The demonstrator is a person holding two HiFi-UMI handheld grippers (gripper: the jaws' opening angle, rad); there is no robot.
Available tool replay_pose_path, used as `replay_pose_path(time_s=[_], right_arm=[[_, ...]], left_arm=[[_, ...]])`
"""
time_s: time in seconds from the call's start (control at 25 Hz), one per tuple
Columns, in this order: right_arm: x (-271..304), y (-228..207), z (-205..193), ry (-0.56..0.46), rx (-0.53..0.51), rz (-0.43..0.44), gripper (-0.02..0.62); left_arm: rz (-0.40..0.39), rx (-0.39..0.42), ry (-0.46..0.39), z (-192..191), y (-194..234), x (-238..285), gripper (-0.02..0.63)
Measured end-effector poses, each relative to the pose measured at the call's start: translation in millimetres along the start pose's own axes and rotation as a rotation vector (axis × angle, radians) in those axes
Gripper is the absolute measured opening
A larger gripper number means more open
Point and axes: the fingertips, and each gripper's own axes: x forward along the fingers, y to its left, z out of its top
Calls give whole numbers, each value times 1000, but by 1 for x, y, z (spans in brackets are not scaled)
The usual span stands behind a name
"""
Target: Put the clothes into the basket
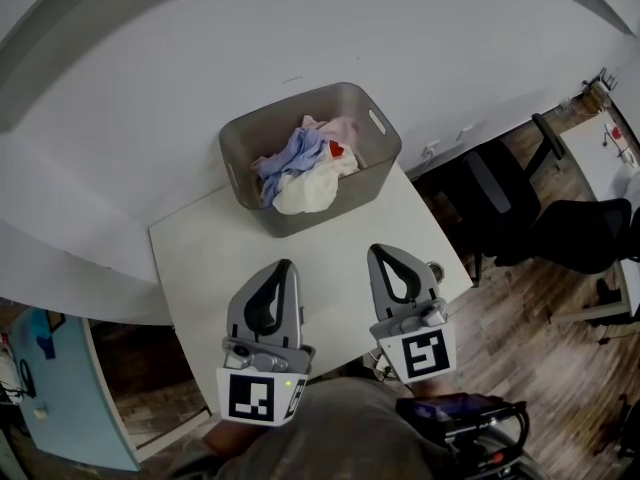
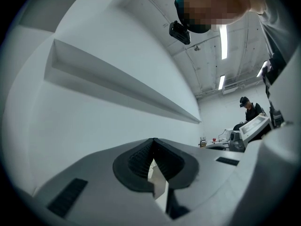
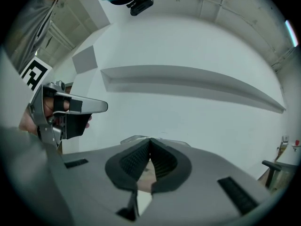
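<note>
Counter (image 1: 200, 258): white, placed against pale wall (image 1: 150, 88).
Basket (image 1: 372, 173): grey, set at far edge.
Clothes (image 1: 305, 168): heaped inside it.
Left tongs (image 1: 288, 265): closed, nothing held, near side.
Right tongs (image 1: 376, 250): closed, nothing held.

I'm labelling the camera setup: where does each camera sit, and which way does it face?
Head view: on the person's head, looking steeply down at the white square table and grey plastic basket of clothes; left claw, right claw and grey-clad torso show.
Left gripper view: on the left claw, looking along its shut jaws at a white wall ledge; the person's head overhead.
Right gripper view: on the right claw, facing that ledge; the left claw shows at left.
Shared: both gripper views see the ledge.
</note>
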Motion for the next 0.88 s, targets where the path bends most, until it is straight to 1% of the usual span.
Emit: replay_pose_path(time_s=[0.16,0.88], right_arm=[[-1,1,10,-19,-15,8,6],[5,11,17,-37,2,26,6]], left_arm=[[1,9,7,2,-5,-3,8],[22,22,-4,9,2,-11,8]])
